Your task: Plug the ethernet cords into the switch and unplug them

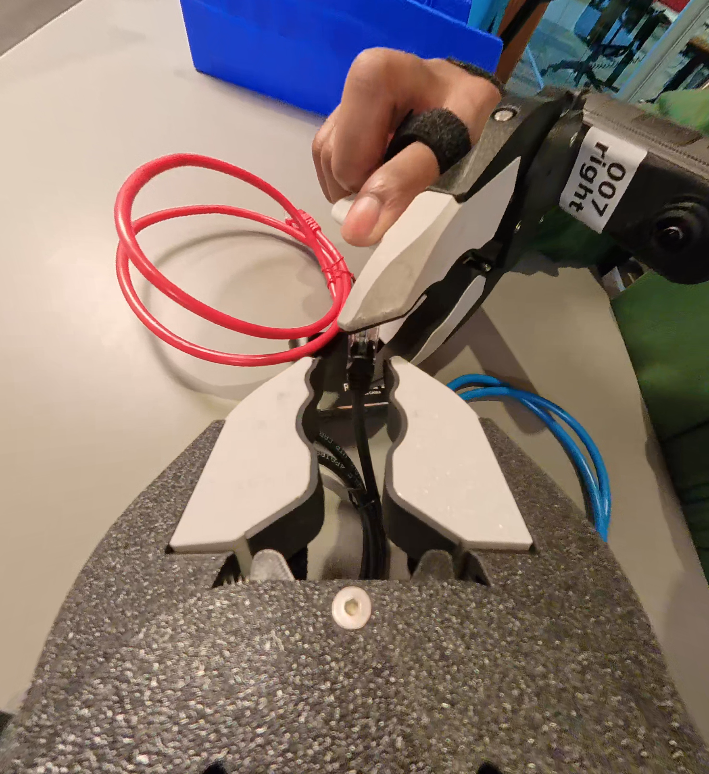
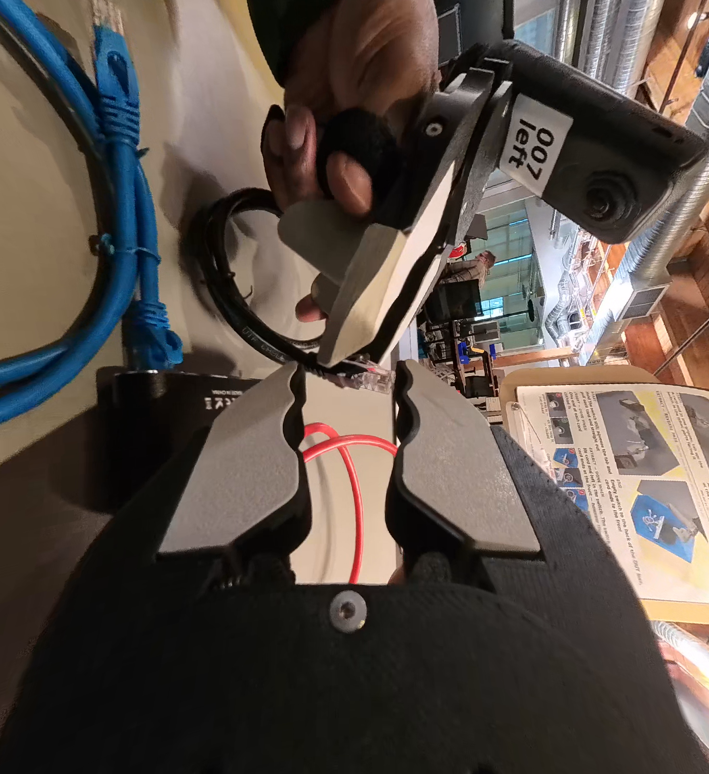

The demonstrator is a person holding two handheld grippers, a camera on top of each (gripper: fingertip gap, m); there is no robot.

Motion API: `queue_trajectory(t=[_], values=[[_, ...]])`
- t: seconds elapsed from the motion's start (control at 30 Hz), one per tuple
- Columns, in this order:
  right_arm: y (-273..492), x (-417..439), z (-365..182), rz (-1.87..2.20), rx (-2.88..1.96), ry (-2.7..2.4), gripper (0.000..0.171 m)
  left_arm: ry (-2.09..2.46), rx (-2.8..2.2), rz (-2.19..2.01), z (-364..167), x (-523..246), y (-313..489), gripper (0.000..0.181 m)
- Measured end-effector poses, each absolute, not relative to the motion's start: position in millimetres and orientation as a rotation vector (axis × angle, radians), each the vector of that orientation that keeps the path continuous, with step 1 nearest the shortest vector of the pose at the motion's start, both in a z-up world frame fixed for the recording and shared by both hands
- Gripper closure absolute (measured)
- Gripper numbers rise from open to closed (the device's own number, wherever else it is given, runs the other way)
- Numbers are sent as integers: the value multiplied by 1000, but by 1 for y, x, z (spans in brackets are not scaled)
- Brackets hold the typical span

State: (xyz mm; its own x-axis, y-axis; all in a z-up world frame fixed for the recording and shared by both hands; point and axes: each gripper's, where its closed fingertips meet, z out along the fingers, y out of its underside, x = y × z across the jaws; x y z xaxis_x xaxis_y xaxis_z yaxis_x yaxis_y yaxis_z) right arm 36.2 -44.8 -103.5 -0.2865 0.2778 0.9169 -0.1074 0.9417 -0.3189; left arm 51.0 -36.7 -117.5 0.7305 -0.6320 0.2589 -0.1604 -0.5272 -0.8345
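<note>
**Black plug held between two pairs of tongs, just off the switch**

At the far left the red cord (image 1: 227, 289) lies coiled on the surface (image 1: 51, 377), apparently waiting its turn. In the middle, the left tongs (image 1: 350, 364) straddle the black cord (image 1: 367, 469) just behind its clear plug (image 2: 369, 379). They stand narrowly parted, and I cannot tell whether they actually pinch it. The plug hangs free above the black switch (image 2: 156, 398), in no port, so the left side seems to be steadying it. The right tongs (image 2: 348, 372) come in from the opposite side, parted wide around the plug tip, probably to take it over. At the right, the bundled blue cord (image 2: 126, 209) has one end reaching the switch.
</note>
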Motion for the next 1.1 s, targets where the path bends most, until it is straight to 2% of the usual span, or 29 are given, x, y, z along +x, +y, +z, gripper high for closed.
queue_trajectory(t=[0.13, 0.5, 0.67, 0.77, 0.8, 0.83, 0.9, 1.1], values=[[-44, 35, -105, 372, -134, -1815, 130, 608, -2087, -696, -123, 57, -37, 163], [-39, 30, -101, 331, -173, -1767, 130, 489, -2096, -703, -123, 48, -32, 158], [-39, 30, -99, 310, -181, -1740, 130, 519, -2067, -596, -122, 47, -33, 168], [-37, 28, -102, 272, -211, -1744, 130, 558, -2098, -452, -125, 42, -33, 169], [-34, 28, -104, 251, -235, -1752, 132, 573, -2119, -394, -128, 38, -32, 169], [-29, 28, -103, 228, -279, -1749, 142, 592, -2149, -321, -132, 33, -32, 169], [-17, 30, -105, 192, -388, -1764, 148, 638, -2212, -203, -142, 24, -35, 169], [9, 58, -123, 208, -896, -1857, 145, 763, -2414, -19, -165, 8, -54, 169]])
